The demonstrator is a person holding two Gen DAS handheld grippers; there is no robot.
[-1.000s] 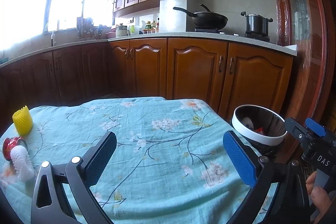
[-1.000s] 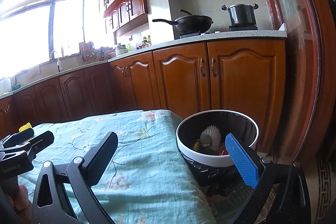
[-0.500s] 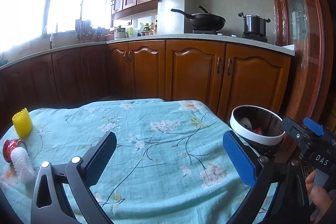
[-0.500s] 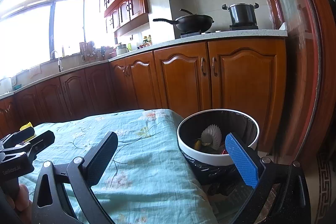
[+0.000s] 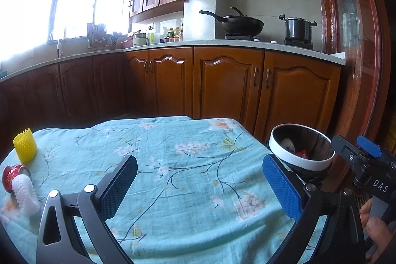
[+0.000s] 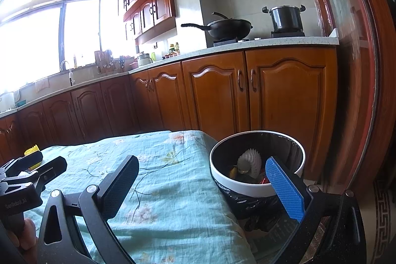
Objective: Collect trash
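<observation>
Both grippers hold nothing, fingers spread wide. The left gripper (image 5: 200,187) hovers level over the flowered tablecloth (image 5: 188,165); the right gripper (image 6: 203,187) hangs at its edge, blue finger (image 6: 284,189) before the bin (image 6: 247,187). The bin's base is hidden. Inside lie a white foam net (image 6: 250,161) and dim scraps. Far across the cloth from the bin sit a yellow net (image 5: 24,145), red can (image 5: 12,176) and another white net (image 5: 24,194).

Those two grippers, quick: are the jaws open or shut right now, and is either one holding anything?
Left gripper: jaws open, holding nothing, above the tablecloth.
Right gripper: jaws open, holding nothing, near the trash bin.
</observation>
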